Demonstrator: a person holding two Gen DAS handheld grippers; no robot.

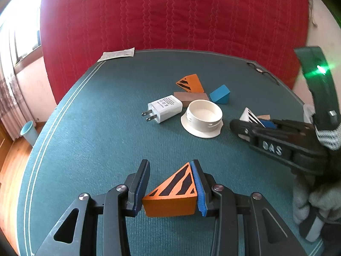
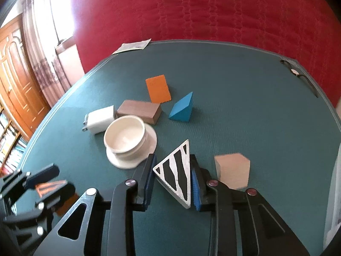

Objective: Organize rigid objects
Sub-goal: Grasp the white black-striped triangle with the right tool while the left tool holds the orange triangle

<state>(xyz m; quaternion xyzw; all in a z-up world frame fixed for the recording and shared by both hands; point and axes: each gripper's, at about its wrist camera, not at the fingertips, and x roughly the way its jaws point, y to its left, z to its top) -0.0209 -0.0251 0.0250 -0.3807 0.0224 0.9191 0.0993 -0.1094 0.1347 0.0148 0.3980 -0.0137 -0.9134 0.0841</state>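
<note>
Left hand-held gripper point(image 1: 170, 188) clamped on orange striped wedge point(image 1: 172, 194), low over near side of green table point(image 1: 85, 128). Right hand-held gripper point(image 2: 172, 181) pads pressed on white striped wedge point(image 2: 177, 172), which sits on the table; tan block point(image 2: 233, 170) just beside it on the right. Gloved hand point(image 1: 326, 134) on the right tool. Mid-table: white round dish point(image 2: 125, 140) w/ flanged base, white charger point(image 1: 165, 106) touching or nearly touching its left side, brown block point(image 2: 140, 111) behind them. Further back: blue wedge point(image 2: 182, 108) right of the brown block, 2nd orange wedge point(image 1: 190, 83) behind it. Far edge: paper slip point(image 1: 117, 54) on left corner, glasses point(image 1: 263, 72) on right. Red quilt point(image 1: 170, 10) behind.
</note>
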